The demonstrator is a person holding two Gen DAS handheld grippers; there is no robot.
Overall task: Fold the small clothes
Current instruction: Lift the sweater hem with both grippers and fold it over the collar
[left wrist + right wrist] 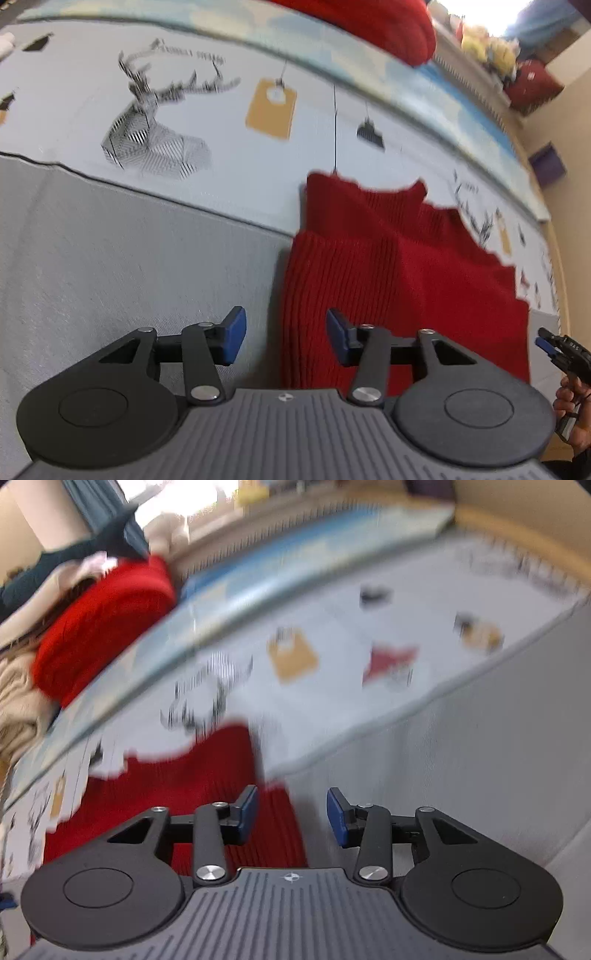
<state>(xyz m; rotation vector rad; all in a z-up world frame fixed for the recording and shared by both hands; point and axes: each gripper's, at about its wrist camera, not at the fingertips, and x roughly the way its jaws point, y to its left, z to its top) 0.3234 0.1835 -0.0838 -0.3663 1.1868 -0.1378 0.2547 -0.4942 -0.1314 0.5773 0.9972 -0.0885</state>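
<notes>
my left fingers (282,341) and right fingers (291,821) are spread, holding nothing. the red knit (399,280) lies on the bed's (110,258) near edge, soft, floppy; i'd pinch its near corners.

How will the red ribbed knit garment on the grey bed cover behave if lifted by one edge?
The red ribbed knit garment probably droops limply: it lies flat and already folded over itself. Its ribbed texture likely grips the blue pads well. It looks light.
</notes>
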